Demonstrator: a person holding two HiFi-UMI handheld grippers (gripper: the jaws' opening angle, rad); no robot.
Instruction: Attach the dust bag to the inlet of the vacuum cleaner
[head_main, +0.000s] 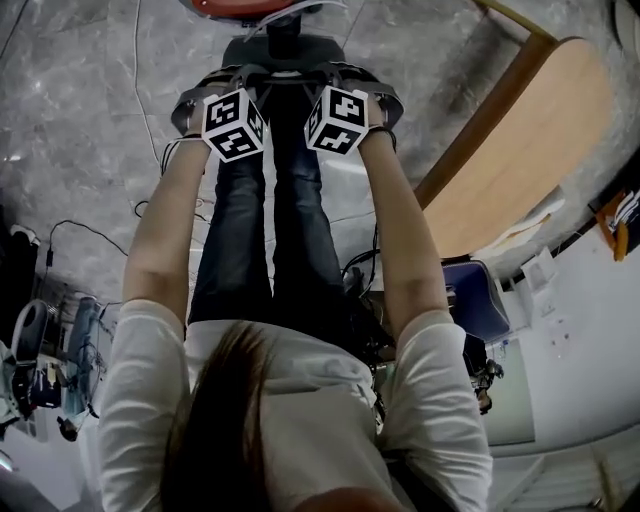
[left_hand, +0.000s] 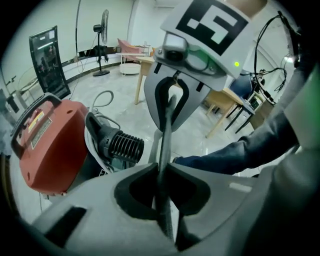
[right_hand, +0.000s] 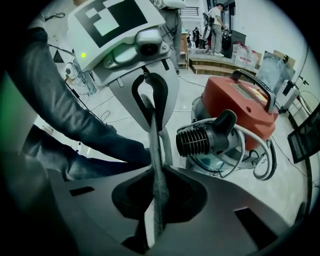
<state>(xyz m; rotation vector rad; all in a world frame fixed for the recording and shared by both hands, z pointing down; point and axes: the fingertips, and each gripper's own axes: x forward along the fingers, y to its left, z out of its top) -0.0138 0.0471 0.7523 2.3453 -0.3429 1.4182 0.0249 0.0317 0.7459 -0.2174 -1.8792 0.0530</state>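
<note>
The dust bag (left_hand: 166, 135) is bound for the largest thing here, the vacuum cleaner (right_hand: 240, 102), a rounded drum with a glossy red hard shell and a black carry handle, standing on the polished grey floor (head_main: 90, 120) in front of the person's feet. The bag hangs in the air, apart from the machine, stretched between the two tools. Seen edge-on it is a thin, limp sheet of grey, felt-like cloth. The left gripper (left_hand: 161, 175) has its jaws drawn almost together, pinching one edge of that sheet. The right gripper (right_hand: 156, 175) is likewise nearly closed and pinches the opposite edge. Smallest is the black ribbed stub (right_hand: 197, 140) jutting from the drum beside a coil of pale hose (right_hand: 262, 160); I take it for the inlet. By my judgement the bag is at the carry-in stage and not yet fitted. Next, its opening, which no view shows, must be lined up squarely with the stub and pushed on without the soft cloth folding.
</note>
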